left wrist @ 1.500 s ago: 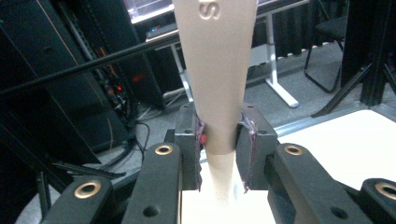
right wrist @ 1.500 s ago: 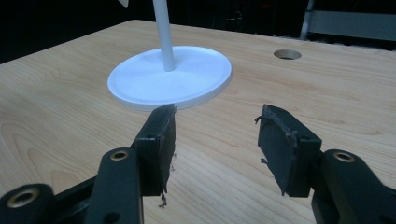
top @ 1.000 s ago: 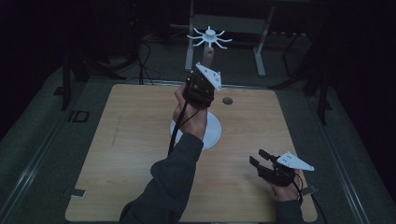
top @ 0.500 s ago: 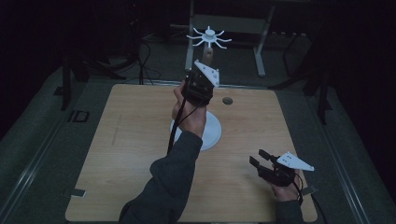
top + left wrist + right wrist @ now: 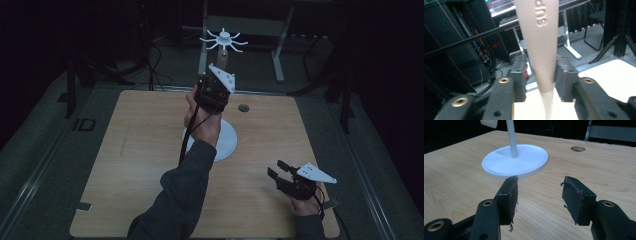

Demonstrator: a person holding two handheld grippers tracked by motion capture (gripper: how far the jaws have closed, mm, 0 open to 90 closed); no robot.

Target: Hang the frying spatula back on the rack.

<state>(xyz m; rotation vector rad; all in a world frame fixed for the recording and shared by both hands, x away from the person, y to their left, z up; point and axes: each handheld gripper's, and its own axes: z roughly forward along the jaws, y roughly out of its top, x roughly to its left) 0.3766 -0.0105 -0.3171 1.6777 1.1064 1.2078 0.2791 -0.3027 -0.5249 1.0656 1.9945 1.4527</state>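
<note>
The wooden bench [image 5: 125,165] lies below the left tool [image 5: 541,71], with a round hole [image 5: 243,107] in it just to that tool's right. Beyond the tool stands a white desk leg [image 5: 566,30], with a dark equipment rack [image 5: 461,37] to its left and a black chair [image 5: 596,20] to its right. Black cables [image 5: 150,65] trail over the grey floor [image 5: 45,135] past the bench's far edge.

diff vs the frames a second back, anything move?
Only the left tongs: the jaws have just been opening around the beige spoon handle, which hangs between the pads on the white rack. Whether the pads touch it I cannot tell. The left hand stayed raised by the rack; the right tongs stayed open, low over the table.
</note>
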